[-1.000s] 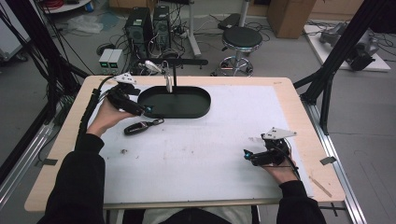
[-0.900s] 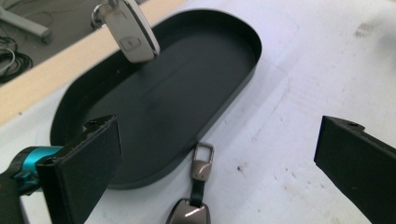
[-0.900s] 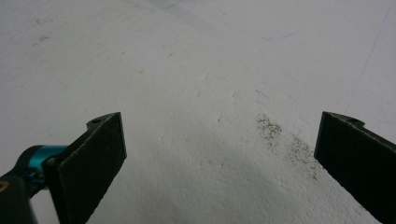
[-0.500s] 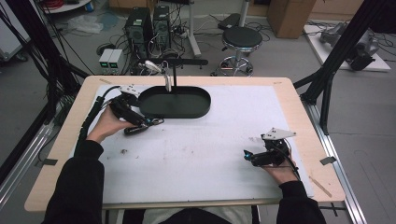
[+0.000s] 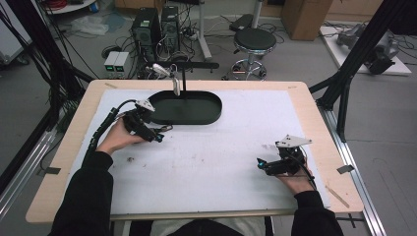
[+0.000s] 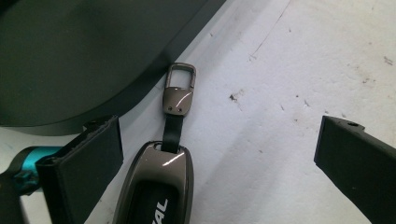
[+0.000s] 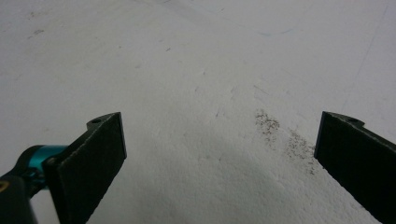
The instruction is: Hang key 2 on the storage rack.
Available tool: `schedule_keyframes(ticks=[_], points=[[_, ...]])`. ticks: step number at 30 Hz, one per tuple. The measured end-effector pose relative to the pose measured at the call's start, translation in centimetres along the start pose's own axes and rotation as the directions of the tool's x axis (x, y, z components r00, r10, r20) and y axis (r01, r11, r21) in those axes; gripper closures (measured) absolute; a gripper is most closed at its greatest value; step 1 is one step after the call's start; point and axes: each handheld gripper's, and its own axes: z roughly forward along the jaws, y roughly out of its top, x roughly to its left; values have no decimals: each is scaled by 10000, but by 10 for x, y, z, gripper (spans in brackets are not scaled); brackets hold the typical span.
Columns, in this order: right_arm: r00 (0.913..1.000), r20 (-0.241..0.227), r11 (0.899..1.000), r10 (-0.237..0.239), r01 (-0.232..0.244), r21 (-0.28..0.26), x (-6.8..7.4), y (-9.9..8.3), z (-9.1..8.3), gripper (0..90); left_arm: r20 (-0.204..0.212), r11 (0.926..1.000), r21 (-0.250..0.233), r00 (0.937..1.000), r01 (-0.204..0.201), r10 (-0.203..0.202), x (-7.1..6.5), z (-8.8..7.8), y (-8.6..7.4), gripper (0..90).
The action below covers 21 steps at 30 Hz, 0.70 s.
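Two spread left gripper (image 6: 217, 158) jaws flank the key fob (image 6: 156, 186).

Person seated at white-topped table (image 5: 206, 162), dark sleeves entering from bottom edge. Left gripper (image 5: 156, 136) held just beside near-left rim of black oval tray (image 5: 206, 115), over small dark key fob (image 5: 164, 129) lying on table by tray. Thin upright stand (image 5: 184, 81) rises from tray's far side. Right gripper (image 5: 261, 164) rests on table near right edge, well apart from tray. Black stool (image 5: 253, 42), computer towers (image 5: 156, 27) on floor beyond.
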Motion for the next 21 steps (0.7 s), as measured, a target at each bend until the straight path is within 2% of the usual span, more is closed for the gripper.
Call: schedule_keyframes(ticks=[2,3,9,11,15,21], points=[[10000,-4,10000,35,-35,-3,0,0,0,15,-115,9999,105,9999,10,-9,1,3,-1,17],[10000,-9,10000,66,-66,21,0,-1,-1,15,-116,9997,236,9999,-75,77,2,4,-1,17],[10000,91,10000,14,-14,-45,0,0,-1,15,-35,9980,624,10000,42,-40,6,16,-3,33],[9999,128,10000,18,-17,-57,0,0,-1,15,2,9975,709,10000,18,-18,8,18,-4,82],[9999,114,10000,2,-2,-20,0,-1,-1,15,10,9964,824,9998,182,-183,11,23,-5,107],[10000,83,10000,-49,48,62,1,-1,1,15,-122,9954,939,9997,204,-193,12,27,-5,155]])
